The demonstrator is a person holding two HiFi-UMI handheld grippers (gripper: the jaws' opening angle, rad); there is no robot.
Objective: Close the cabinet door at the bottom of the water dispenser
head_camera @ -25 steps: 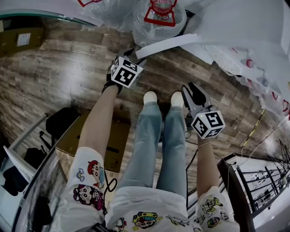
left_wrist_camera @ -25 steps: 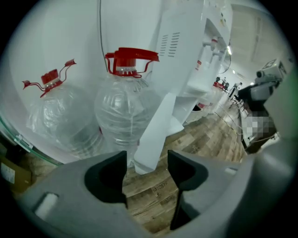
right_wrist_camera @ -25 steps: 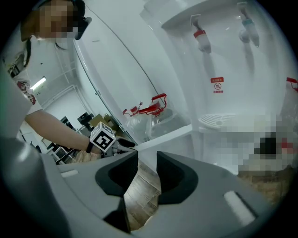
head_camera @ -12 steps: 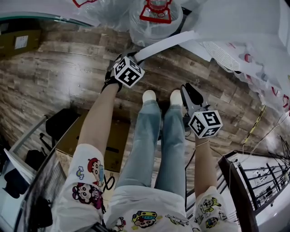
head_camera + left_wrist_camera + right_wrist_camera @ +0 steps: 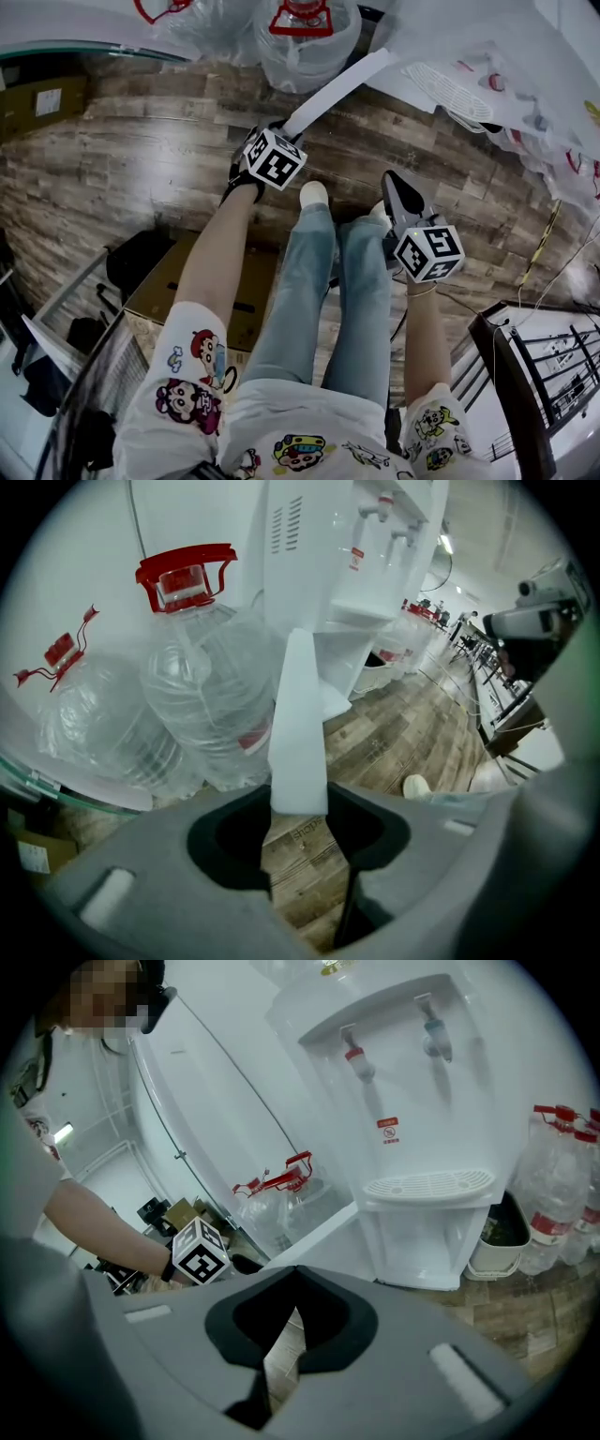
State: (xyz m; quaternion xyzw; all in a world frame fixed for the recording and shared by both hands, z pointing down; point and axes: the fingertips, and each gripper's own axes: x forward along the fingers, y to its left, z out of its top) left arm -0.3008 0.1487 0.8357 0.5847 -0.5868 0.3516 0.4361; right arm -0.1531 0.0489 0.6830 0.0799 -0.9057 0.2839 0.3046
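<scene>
Left gripper (image 5: 300, 806), just closing, pinches the flat white cabinet door (image 5: 298, 714) by its edge; right gripper (image 5: 284, 1340) has pressed together, empty. The swing shut looks ready to begin.

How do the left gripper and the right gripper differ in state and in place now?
The left gripper grips the edge of the white cabinet door, and its jaws have just been closing on it; the right gripper is shut on nothing. The left gripper is at the door; the right gripper is apart from it. Both are grey two-jaw tools.

Office corner: water dispenser (image 5: 412, 1101), spare bottles (image 5: 202, 677)
</scene>
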